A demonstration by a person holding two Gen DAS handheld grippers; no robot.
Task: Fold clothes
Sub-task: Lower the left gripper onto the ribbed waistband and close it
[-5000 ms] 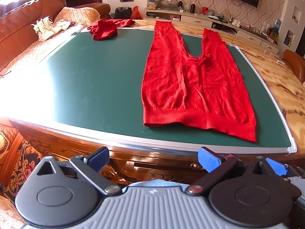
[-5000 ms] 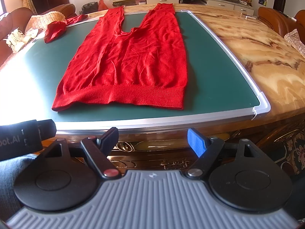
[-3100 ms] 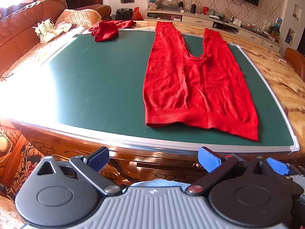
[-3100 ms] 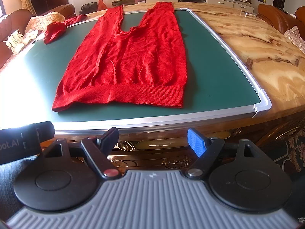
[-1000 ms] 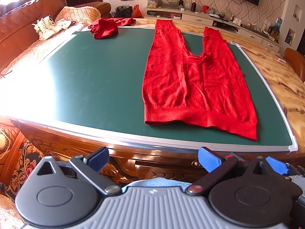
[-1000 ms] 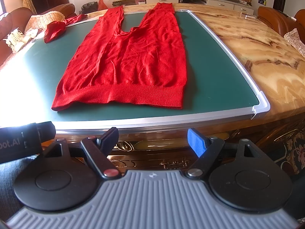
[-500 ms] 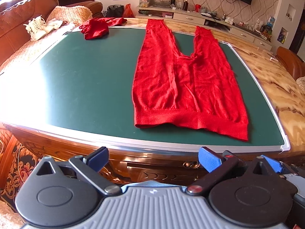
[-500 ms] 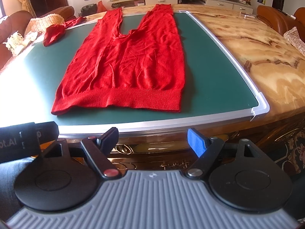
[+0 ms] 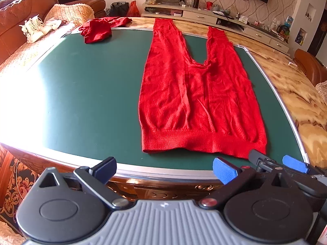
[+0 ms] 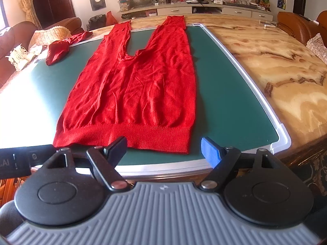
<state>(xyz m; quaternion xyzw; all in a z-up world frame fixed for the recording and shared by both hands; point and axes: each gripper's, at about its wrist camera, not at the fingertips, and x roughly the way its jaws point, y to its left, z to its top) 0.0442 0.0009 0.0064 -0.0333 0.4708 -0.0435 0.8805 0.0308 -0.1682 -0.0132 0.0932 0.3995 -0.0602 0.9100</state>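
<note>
- Red knitted trousers [image 9: 196,102] lie flat across centre frame on the silver-rimmed green mat [image 9: 81,94].
- Left gripper [image 9: 164,168] and right gripper [image 10: 163,149], bottom of frame, both gape empty.

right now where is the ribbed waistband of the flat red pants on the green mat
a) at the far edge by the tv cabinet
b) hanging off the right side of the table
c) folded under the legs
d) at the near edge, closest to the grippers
d: the red pants lie flat on the green mat with the ribbed waistband just beyond the open right gripper, legs pointing away.
</note>
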